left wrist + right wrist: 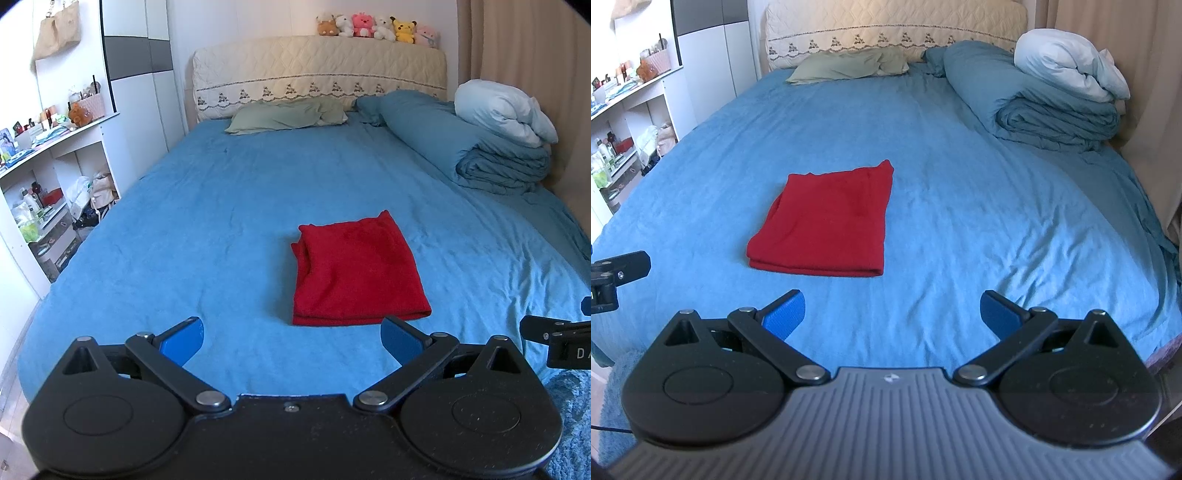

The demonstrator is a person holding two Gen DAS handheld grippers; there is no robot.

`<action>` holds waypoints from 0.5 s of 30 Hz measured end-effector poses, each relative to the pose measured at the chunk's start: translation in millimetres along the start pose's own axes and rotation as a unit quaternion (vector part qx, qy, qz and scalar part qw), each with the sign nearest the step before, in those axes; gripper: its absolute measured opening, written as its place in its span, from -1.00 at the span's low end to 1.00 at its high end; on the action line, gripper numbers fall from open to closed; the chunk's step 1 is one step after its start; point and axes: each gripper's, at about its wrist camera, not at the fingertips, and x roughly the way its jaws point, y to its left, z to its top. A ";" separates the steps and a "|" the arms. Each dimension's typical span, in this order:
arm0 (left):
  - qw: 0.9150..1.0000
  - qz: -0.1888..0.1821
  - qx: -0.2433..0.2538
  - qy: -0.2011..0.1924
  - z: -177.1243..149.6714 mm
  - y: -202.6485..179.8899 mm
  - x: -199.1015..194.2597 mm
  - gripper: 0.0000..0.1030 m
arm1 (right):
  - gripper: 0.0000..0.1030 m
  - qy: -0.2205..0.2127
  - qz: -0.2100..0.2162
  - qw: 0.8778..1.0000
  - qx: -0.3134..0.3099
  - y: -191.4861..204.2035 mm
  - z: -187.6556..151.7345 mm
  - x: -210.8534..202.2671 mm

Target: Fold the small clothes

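Note:
A red cloth (356, 267) lies folded into a rectangle on the blue bed sheet (221, 206); it also shows in the right wrist view (827, 225). My left gripper (291, 338) is open and empty, held just short of the cloth's near edge. My right gripper (892, 314) is open and empty, near the bed's front edge, to the right of the cloth. Part of the right gripper (554, 336) shows at the left wrist view's right edge, and part of the left gripper (613, 273) shows at the right wrist view's left edge.
A folded blue duvet (476, 147) with a white pillow (502, 110) sits at the back right. A green pillow (288, 116) lies by the headboard (317, 70). White shelves (55, 177) with clutter stand left of the bed. A blue rug (569, 417) lies on the floor.

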 end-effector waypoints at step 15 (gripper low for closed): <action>1.000 -0.001 0.002 -0.003 0.1 -2.8 0.3 1.00 | 1.00 -0.001 -0.005 1.000 0.007 2.5 -2.6 -0.9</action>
